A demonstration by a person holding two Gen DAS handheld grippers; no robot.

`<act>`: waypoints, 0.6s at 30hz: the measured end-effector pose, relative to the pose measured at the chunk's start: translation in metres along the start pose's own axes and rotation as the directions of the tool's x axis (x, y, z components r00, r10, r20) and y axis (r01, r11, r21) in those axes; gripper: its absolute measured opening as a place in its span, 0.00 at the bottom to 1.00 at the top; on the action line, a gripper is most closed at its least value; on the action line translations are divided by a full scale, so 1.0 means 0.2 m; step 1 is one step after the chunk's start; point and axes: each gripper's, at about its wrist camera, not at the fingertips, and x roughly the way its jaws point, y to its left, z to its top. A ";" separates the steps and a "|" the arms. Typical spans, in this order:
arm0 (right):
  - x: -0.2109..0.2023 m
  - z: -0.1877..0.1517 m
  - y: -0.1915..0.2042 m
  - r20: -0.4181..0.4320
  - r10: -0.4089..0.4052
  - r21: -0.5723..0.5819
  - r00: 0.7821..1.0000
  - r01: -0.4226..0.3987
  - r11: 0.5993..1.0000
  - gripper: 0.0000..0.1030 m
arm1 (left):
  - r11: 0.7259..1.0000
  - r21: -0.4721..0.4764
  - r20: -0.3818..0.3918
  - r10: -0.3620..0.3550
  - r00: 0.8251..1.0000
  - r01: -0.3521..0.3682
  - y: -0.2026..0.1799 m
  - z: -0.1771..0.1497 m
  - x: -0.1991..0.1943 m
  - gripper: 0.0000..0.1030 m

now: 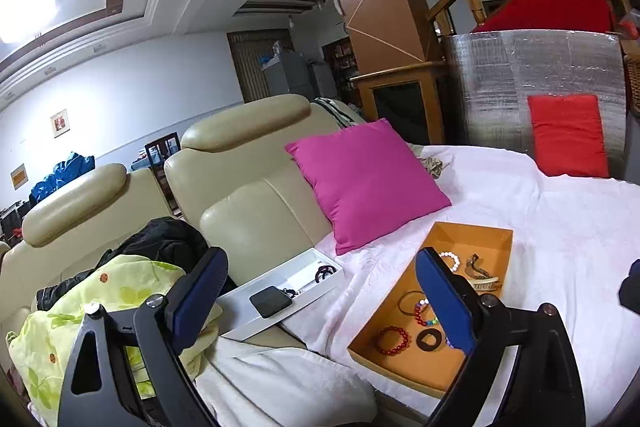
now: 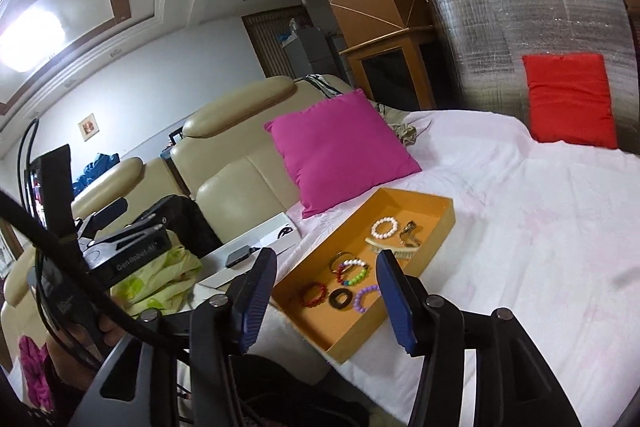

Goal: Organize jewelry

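An orange tray (image 1: pixel 468 235) (image 2: pixel 420 201) lies on the white blanket and holds several bracelets: a red bead one (image 1: pixel 393 340) (image 2: pixel 314 294), a white pearl one (image 1: pixel 451 259) (image 2: pixel 385 227), a purple one (image 2: pixel 366 297), a multicolour one (image 2: pixel 352 273), plus a black ring (image 1: pixel 429 339) (image 2: pixel 341 298) and a hair clip (image 1: pixel 478 269) (image 2: pixel 410 231). A white tray (image 1: pixel 280 291) (image 2: pixel 260 239) on the sofa armrest holds a black device (image 1: pixel 271 301) and dark jewelry (image 1: pixel 323 273). My left gripper (image 1: pixel 324 295) is open and empty above both trays. My right gripper (image 2: pixel 326 295) is open and empty above the orange tray.
A pink cushion (image 1: pixel 366 183) (image 2: pixel 340 153) leans on the beige sofa (image 1: pixel 248 187) behind the trays. A red cushion (image 1: pixel 568 135) (image 2: pixel 570 99) rests against a silver panel. A green-patterned cloth (image 1: pixel 100 311) and black jacket (image 1: pixel 168 239) lie at left.
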 end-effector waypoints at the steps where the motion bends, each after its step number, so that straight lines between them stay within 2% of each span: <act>1: -0.01 -0.01 0.02 -0.002 -0.009 -0.010 1.000 0.009 1.000 0.54 | 1.000 0.005 0.000 -0.008 1.000 0.008 0.00 -0.01 -0.01 0.93; 3: -0.01 -0.04 0.07 -0.014 -0.047 -0.043 0.999 0.047 0.998 0.54 | 1.000 0.009 -0.001 -0.018 1.000 0.018 0.00 -0.03 -0.03 0.93; 9: -0.02 -0.07 0.15 -0.031 -0.081 -0.069 0.996 0.079 0.994 0.54 | 0.998 0.012 -0.018 -0.060 0.998 0.061 -0.02 -0.06 -0.05 0.93; 18: -0.04 -0.09 0.28 -0.008 -0.239 -0.165 0.971 0.235 0.958 0.56 | 0.999 -0.003 -0.018 -0.050 0.999 0.050 0.00 -0.08 -0.08 0.93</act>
